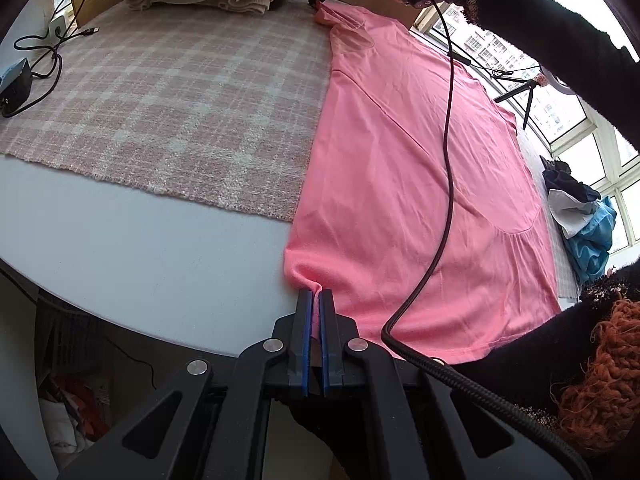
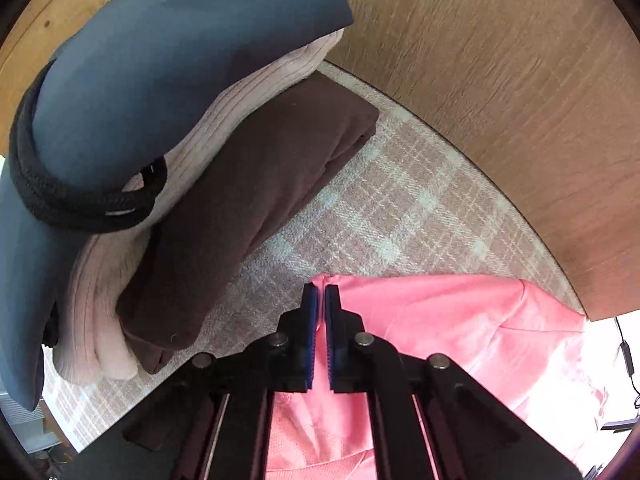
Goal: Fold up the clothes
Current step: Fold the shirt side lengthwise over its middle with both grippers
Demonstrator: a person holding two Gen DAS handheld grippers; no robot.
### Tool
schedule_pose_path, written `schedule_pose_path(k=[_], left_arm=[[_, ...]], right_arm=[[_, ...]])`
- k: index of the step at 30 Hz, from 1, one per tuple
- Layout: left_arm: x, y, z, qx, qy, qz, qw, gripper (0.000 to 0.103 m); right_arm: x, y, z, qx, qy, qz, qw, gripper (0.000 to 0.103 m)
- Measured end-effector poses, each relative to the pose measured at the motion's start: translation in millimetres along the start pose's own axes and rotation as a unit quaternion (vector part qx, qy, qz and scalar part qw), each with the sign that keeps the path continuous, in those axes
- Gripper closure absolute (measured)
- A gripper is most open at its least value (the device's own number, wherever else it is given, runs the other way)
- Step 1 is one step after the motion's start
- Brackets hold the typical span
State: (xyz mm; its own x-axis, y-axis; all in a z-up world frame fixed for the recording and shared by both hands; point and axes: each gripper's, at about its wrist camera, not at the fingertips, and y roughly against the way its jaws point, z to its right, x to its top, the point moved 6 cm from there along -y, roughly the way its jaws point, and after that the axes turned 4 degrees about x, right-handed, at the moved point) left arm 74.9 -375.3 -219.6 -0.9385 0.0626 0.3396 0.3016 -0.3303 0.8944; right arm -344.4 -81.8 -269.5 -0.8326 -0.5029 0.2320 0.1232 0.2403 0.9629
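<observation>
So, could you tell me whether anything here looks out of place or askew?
A black cable trails across the pink shirt, lying on the fabric to be folded. Otherwise nothing stands out.

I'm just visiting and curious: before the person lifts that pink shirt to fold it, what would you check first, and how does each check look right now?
1. Left tool pinching the pink shirt at its near corner: ok.
2. Right tool pinching the far corner: ok, fabric sits between its fingers.
3. Shirt lying flat between both grips: ok, only light wrinkles.
4. Black cable clear of the shirt: not ok, it hangs across it.
5. Stack of folded clothes apart from the shirt: ok, a gap of checked cloth shows.
6. Far edge of shirt free: cannot tell.
</observation>
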Motion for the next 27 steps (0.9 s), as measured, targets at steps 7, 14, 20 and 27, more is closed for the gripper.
schedule_pose_path(k=[7, 14, 20, 27], left_arm=[[-6, 11, 3, 0.018, 0.007, 0.005, 0.9998, 0.1], [-1, 23, 40, 0.007, -0.02, 0.016, 0.9996, 0.1], [2, 36, 85, -0.011, -0.06, 0.022, 0.9979, 0.1], [-15, 22, 146, -0.042, -0.113, -0.008, 0.9926, 0.1]], right_arm=[[-17, 37, 20, 0.038, -0.032, 0.045, 0.998, 0.1], [-39, 84, 34, 0.068, -0.045, 0.084, 0.993, 0.1], [-43, 131, 83, 0.06, -0.07, 0.118, 0.989, 0.1], [-86, 152, 179, 0.032, -0.13, 0.139, 0.981, 0.1]])
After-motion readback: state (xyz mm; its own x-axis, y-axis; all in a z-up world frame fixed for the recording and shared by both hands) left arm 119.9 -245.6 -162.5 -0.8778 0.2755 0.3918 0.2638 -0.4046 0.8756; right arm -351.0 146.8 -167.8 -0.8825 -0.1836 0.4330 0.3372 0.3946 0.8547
